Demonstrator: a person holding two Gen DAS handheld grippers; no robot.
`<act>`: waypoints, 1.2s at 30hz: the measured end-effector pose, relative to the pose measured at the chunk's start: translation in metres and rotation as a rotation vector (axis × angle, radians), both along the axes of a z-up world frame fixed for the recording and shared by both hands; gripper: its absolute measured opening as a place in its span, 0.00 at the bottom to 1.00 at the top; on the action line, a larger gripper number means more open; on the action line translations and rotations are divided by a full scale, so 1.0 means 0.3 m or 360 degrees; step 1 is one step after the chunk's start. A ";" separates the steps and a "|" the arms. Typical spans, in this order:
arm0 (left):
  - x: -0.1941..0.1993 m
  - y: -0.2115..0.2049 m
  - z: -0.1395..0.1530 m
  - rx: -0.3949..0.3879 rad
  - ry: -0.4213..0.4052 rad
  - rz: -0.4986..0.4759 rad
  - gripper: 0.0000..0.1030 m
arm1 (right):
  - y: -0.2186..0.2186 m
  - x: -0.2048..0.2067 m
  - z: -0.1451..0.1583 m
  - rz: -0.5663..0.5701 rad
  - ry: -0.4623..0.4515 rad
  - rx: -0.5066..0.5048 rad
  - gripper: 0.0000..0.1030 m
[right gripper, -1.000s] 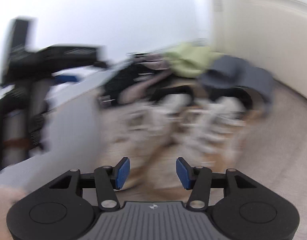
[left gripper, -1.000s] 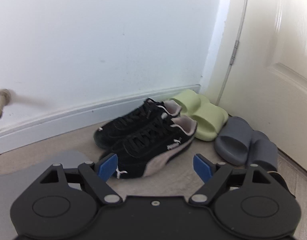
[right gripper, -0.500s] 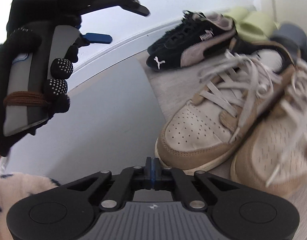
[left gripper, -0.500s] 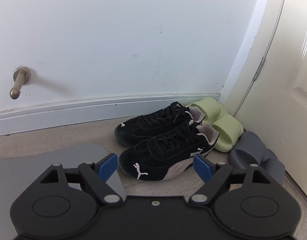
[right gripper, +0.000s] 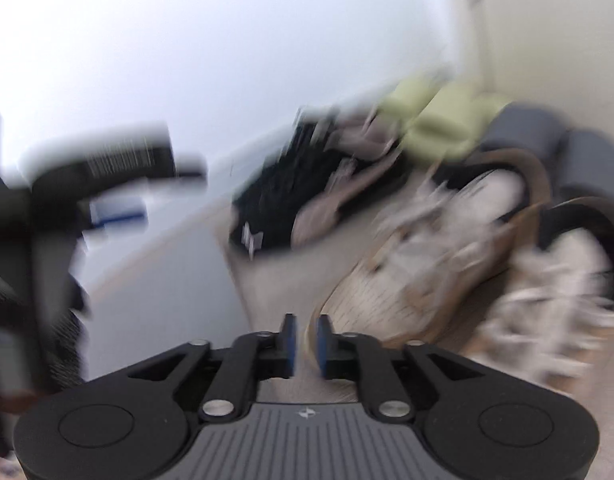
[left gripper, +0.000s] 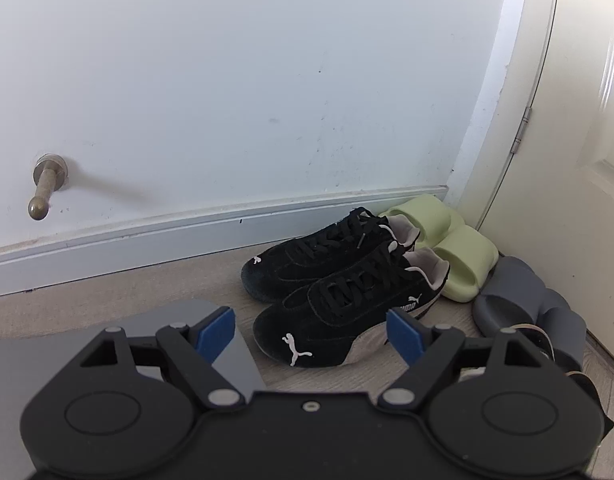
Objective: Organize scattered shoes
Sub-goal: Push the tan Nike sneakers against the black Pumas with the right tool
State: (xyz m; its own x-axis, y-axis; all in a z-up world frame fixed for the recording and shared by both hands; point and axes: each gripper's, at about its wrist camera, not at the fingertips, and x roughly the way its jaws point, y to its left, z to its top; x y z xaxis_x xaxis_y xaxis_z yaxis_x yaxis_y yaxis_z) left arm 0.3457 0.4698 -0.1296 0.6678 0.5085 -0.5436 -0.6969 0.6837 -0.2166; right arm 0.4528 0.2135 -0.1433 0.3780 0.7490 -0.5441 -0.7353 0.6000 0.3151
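A pair of black suede trainers, marked with a white leaping-cat logo and partly readable white lettering at the heel, was lined up on the pale wood-look floor against a white skirting board. Pale green slides and grey slides were set just beside them, near a cream door. The left hand-held gripper was held spread wide. The right hand-held gripper, blurred, was seen nearly pressed together, beside tan-and-white trainers.

Sneakers lie before the baseboard, slides at their right.
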 end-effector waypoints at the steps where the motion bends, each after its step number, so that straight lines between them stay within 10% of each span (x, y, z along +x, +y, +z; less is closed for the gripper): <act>1: 0.000 0.001 -0.001 -0.0010 -0.0002 0.0001 0.81 | -0.052 0.007 0.014 -0.0115 -0.0031 -0.0021 0.15; 8: -0.004 -0.013 0.008 -0.0030 -0.0043 -0.0013 0.81 | -0.269 0.137 -0.148 -0.0575 0.0034 -0.0474 0.16; 19: 0.009 -0.013 -0.008 -0.0082 -0.0041 -0.0036 0.81 | -0.081 0.145 -0.250 -0.0115 -0.0341 -0.0814 0.03; 36: 0.016 -0.014 -0.023 -0.0130 -0.0036 -0.0059 0.81 | 0.158 0.075 -0.257 0.0172 -0.0445 -0.0787 0.02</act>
State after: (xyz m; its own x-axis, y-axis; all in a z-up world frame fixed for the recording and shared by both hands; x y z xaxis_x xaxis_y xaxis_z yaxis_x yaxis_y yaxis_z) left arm 0.3504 0.4657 -0.1364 0.6979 0.4376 -0.5669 -0.6657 0.6884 -0.2882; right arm 0.4753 0.2609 -0.2204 0.4932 0.4733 -0.7299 -0.8156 0.5434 -0.1988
